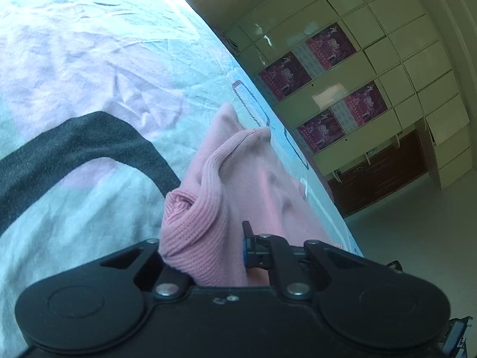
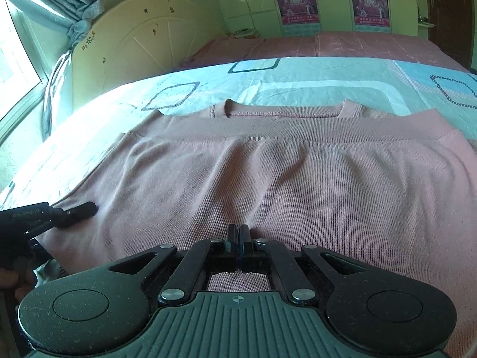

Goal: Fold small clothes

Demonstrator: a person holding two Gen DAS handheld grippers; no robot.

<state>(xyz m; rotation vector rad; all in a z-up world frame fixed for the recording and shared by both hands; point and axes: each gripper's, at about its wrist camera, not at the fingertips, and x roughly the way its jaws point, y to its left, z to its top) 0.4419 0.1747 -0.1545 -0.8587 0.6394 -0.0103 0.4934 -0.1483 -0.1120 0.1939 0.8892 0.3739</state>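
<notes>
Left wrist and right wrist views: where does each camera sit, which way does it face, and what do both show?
Left wrist: sits on the left gripper, tilted, looking along the bed sheet towards wall cabinets; its fingers hold bunched pink sweater.
Right wrist: sits on the right gripper, low over the bed, facing the headboard; its fingers are closed on the flat sweater, and the left gripper shows at left.
Shared: the pink sweater, the patterned sheet, the postered cabinets.

Faint lettering on left tool (image 2: 44, 217), posters' (image 2: 296, 4) print, both unreadable
</notes>
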